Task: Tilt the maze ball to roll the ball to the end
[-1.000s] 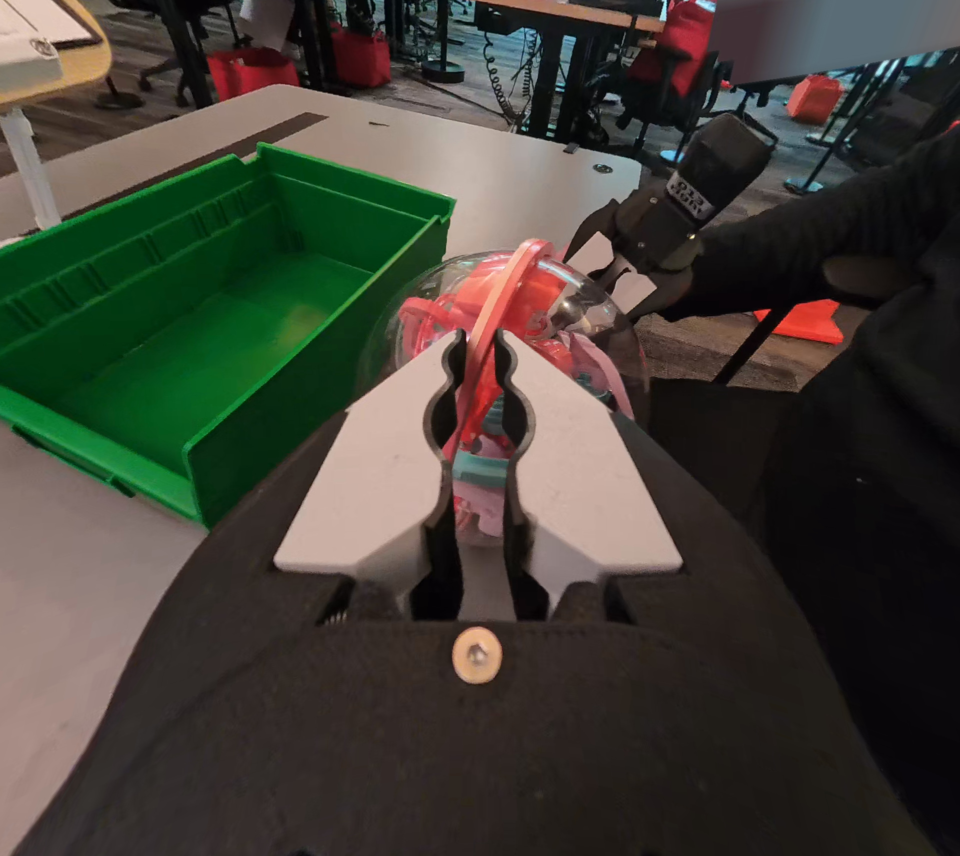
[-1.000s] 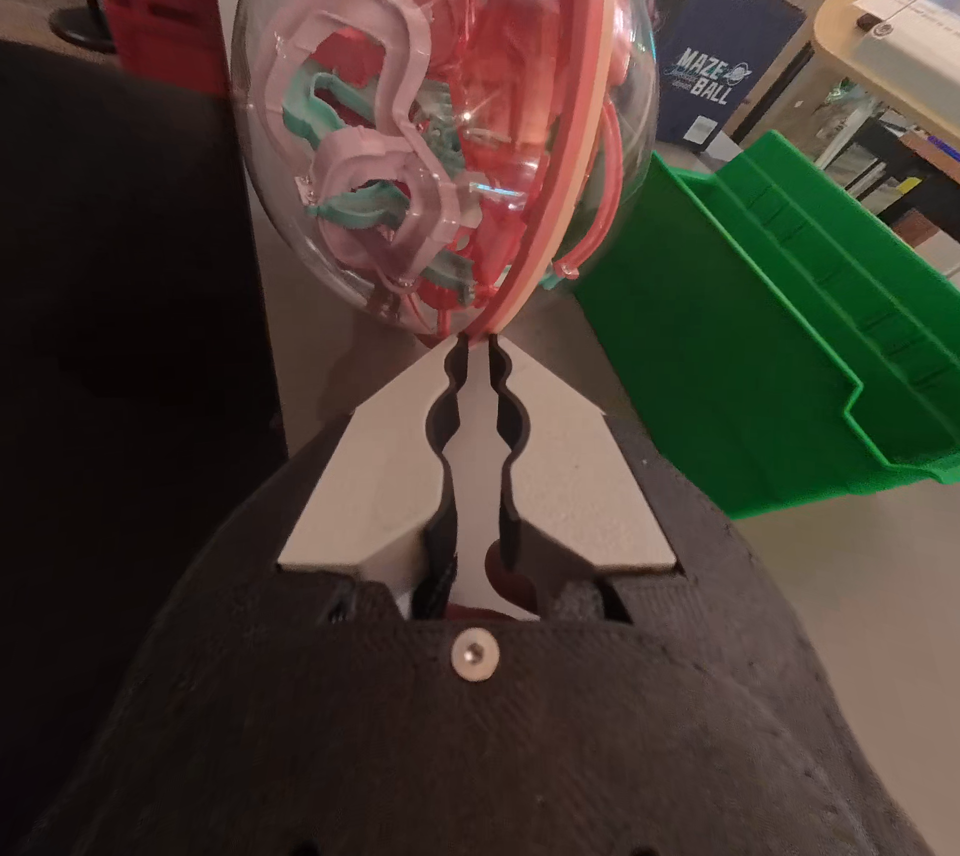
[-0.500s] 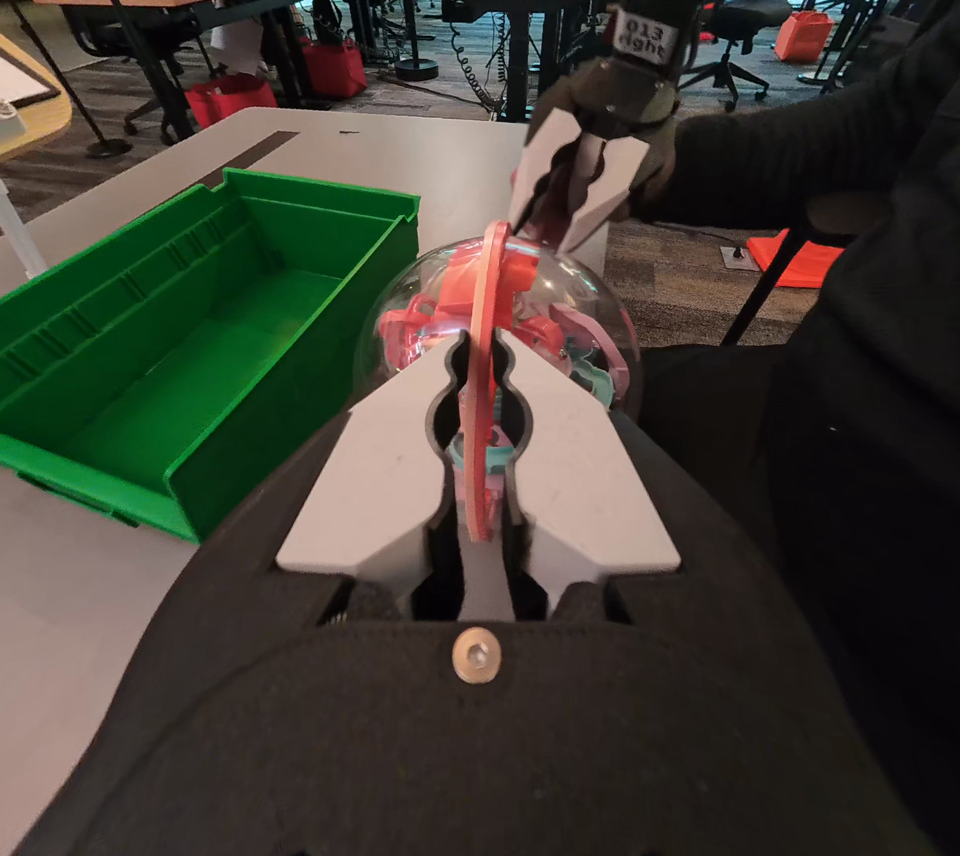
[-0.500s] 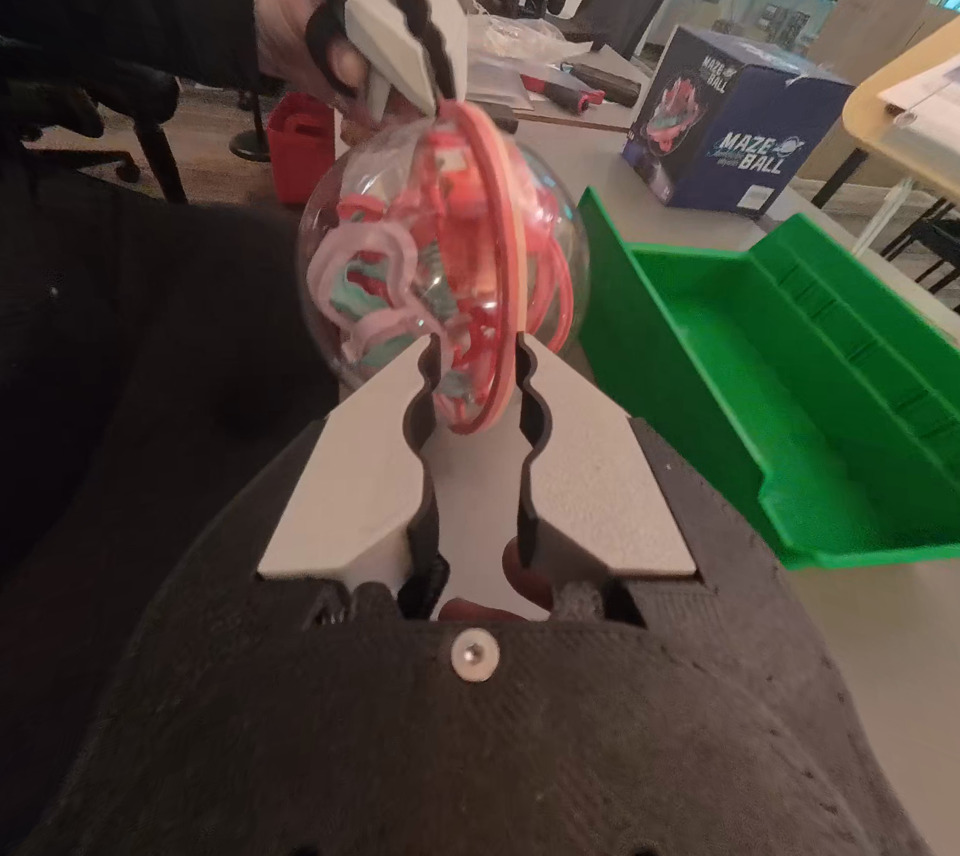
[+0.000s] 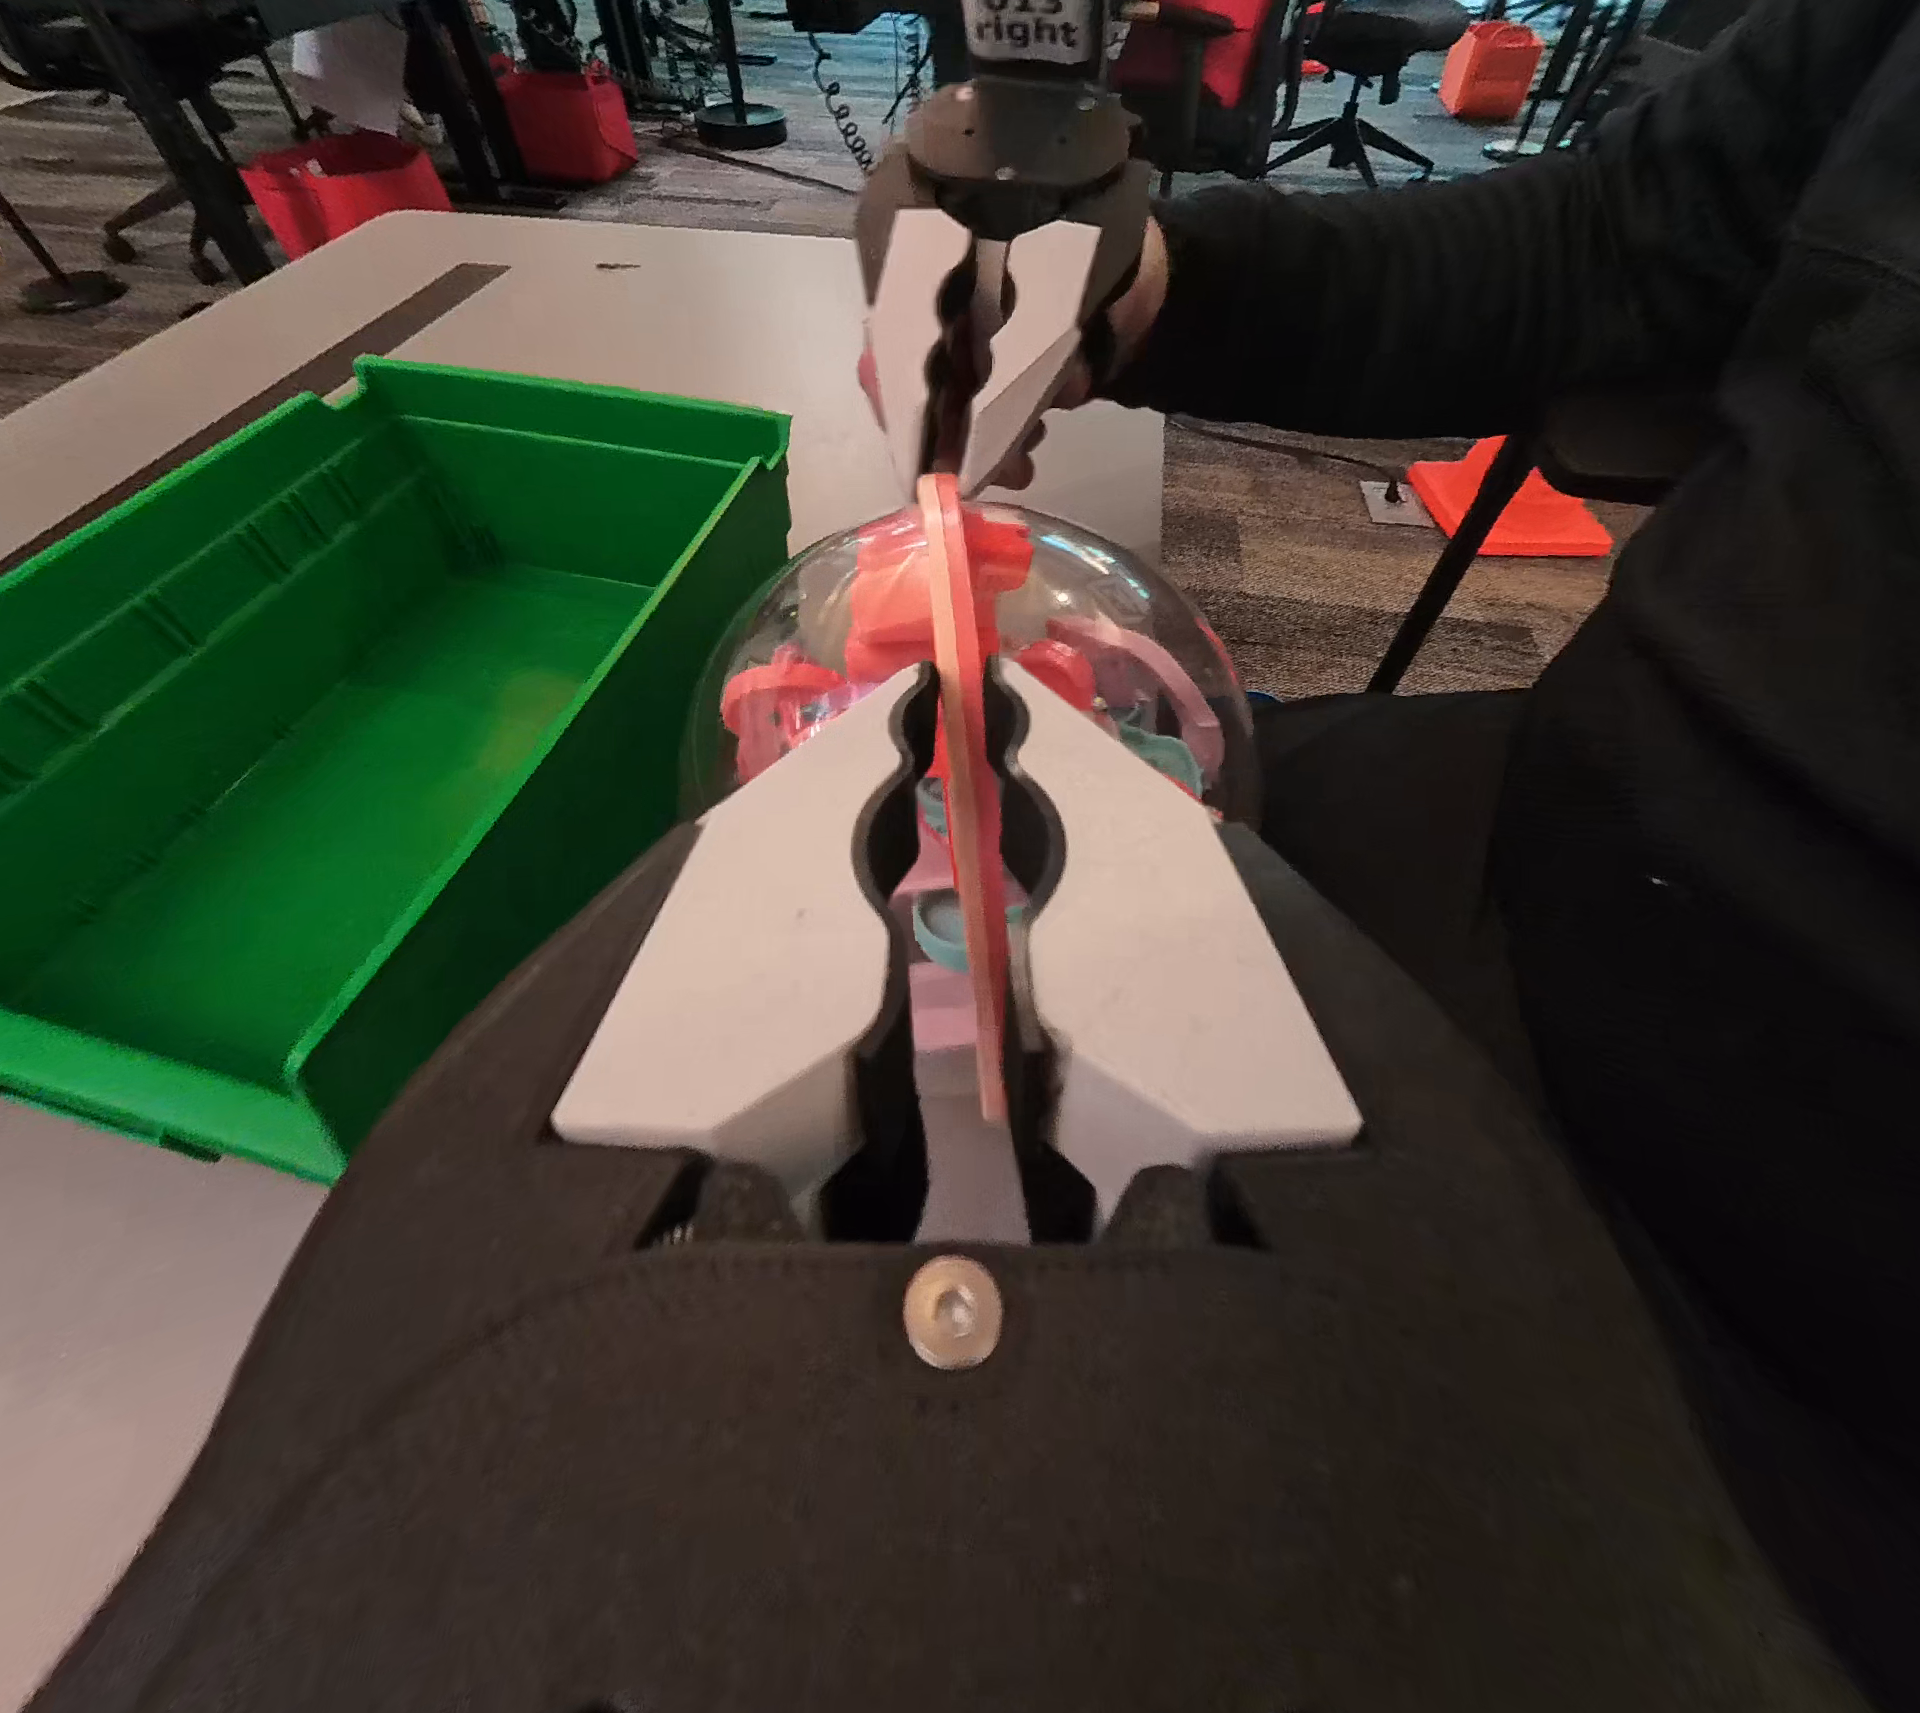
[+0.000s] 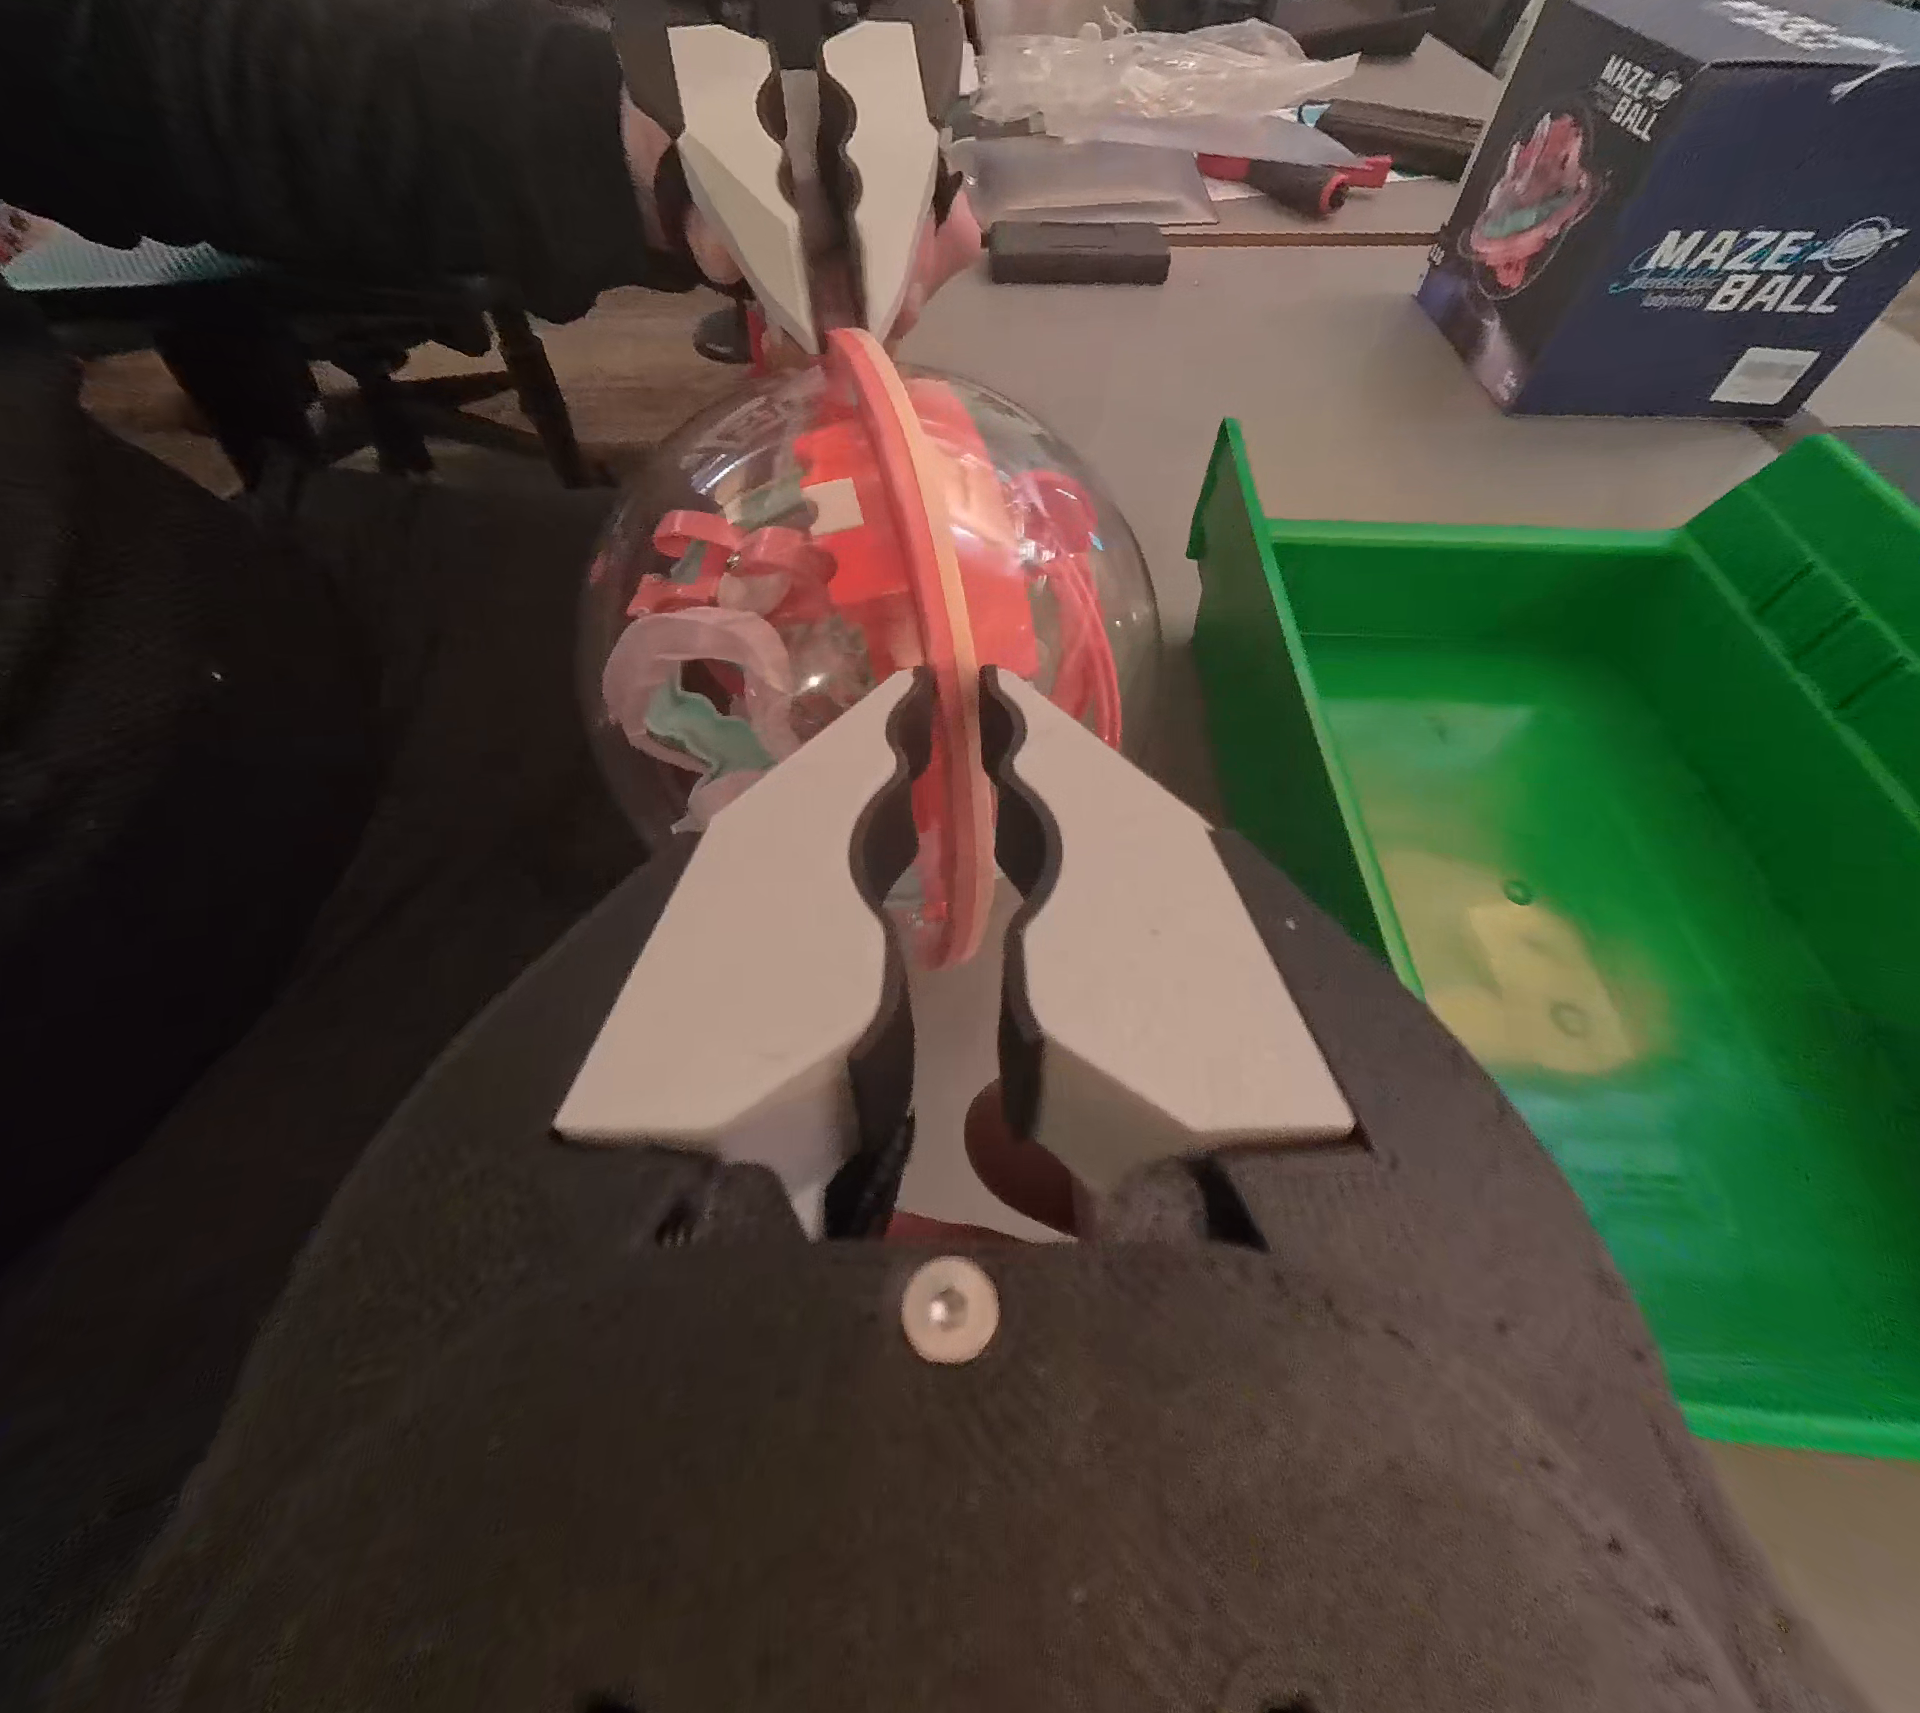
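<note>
The maze ball (image 5: 1101, 624) is a clear sphere with pink, red and teal tracks inside and a pink rim (image 5: 951, 583) that stands upright. It is held between both grippers off the table's near edge. My left gripper (image 5: 961, 669) is shut on the near part of the rim. My right gripper (image 5: 940, 468) pinches the rim's far top. In the right wrist view my right gripper (image 6: 951, 676) is shut on the rim (image 6: 914, 468), and the left gripper (image 6: 844, 338) grips its far side. A small shiny ball (image 6: 732, 560) sits on a pink track.
An empty green bin (image 5: 582, 406) stands on the grey table (image 5: 665, 313) just beside the maze ball; it also shows in the right wrist view (image 6: 1226, 583). A dark blue box (image 6: 1683, 209) stands farther back. The person's dark sleeves and lap are close by. Across from one pair of fingers to the other is roughly 9 centimeters.
My right gripper let go of the rim, opened around it half a second ago, and has shut on it again. The maze ball turned so its rim stands upright. My left gripper kept its grip.
</note>
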